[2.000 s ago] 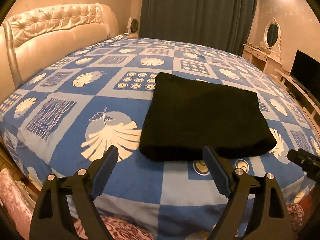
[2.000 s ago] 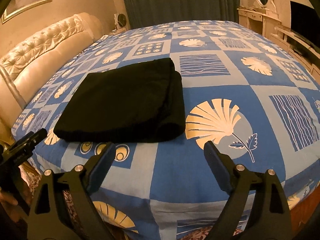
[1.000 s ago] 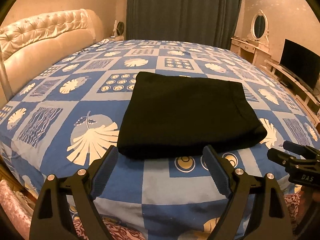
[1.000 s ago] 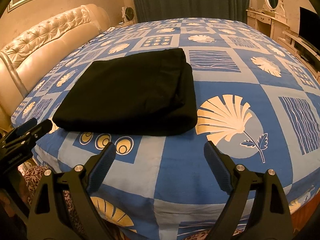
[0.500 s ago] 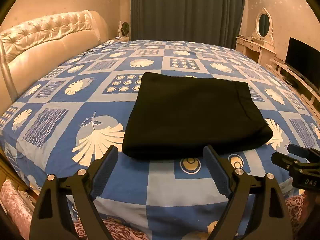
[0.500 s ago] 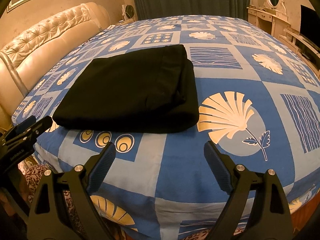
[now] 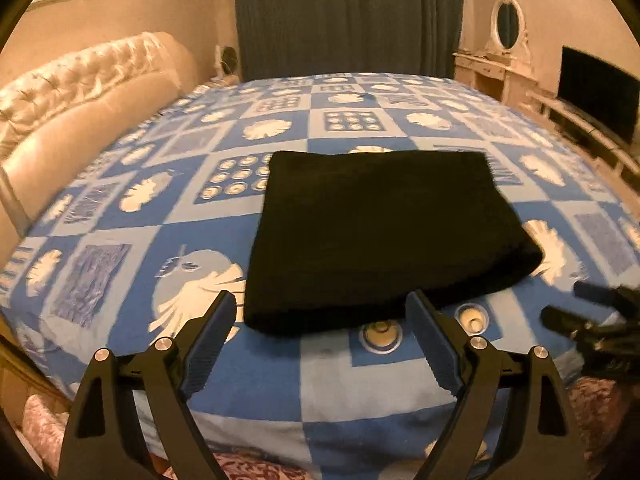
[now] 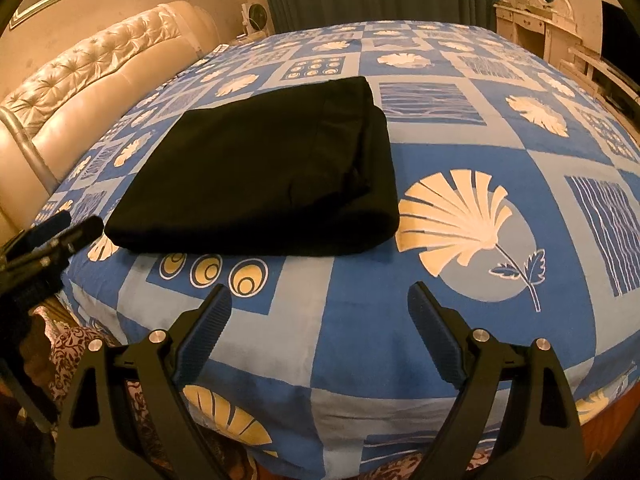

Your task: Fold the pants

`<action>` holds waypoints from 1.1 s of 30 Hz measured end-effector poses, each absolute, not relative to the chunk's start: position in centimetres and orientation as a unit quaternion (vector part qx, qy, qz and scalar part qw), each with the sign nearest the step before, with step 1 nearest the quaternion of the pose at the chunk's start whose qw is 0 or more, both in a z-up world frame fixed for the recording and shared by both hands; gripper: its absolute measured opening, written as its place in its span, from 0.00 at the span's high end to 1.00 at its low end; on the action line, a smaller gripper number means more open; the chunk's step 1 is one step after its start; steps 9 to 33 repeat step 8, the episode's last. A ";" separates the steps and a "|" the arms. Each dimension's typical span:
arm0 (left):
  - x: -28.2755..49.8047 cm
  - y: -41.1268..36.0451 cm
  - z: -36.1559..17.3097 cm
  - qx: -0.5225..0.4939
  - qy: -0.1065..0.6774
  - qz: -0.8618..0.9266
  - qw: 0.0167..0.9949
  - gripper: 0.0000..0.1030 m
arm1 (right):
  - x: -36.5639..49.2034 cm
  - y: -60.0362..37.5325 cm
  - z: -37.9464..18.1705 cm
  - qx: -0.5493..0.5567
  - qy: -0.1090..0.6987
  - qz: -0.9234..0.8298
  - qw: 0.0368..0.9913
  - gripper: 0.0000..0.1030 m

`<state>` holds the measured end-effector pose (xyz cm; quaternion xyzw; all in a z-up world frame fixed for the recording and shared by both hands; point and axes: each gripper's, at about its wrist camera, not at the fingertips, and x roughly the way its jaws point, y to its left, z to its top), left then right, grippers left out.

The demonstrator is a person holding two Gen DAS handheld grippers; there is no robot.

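The black pants (image 7: 380, 236) lie folded into a flat rectangle on the blue patterned bed (image 7: 132, 240), near its front edge. They also show in the right wrist view (image 8: 264, 184), with the thick folded edge at the right. My left gripper (image 7: 320, 316) is open and empty, just in front of the pants' near edge. My right gripper (image 8: 320, 308) is open and empty, over the bedspread in front of the pants' right corner. Each gripper shows at the side of the other's view, the right one (image 7: 588, 320) and the left one (image 8: 60, 232).
A padded cream headboard (image 7: 80, 92) runs along the left. Dark curtains (image 7: 348, 16) hang behind the bed. A dresser with an oval mirror (image 7: 506, 26) and a TV (image 7: 598, 98) stand at the right. The bed's front edge (image 8: 320, 412) drops off below my grippers.
Both grippers stayed open and empty and shifted slightly in front of the bed. The folded pants have not moved.
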<state>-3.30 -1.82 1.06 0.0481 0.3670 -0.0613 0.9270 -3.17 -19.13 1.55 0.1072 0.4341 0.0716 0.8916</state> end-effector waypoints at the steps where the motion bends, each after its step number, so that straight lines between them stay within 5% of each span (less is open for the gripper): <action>1: -3.0 -1.4 1.2 0.038 0.371 -0.070 0.925 0.17 | -3.2 -19.4 1.6 0.113 0.435 0.072 0.890 0.13; 8: 4.8 7.9 1.3 0.011 0.399 -0.007 0.917 0.17 | 0.8 -27.2 3.1 0.185 0.412 0.040 0.891 0.11; 33: 4.8 7.9 1.3 0.011 0.399 -0.007 0.917 0.17 | 0.8 -27.2 3.1 0.185 0.412 0.040 0.891 0.11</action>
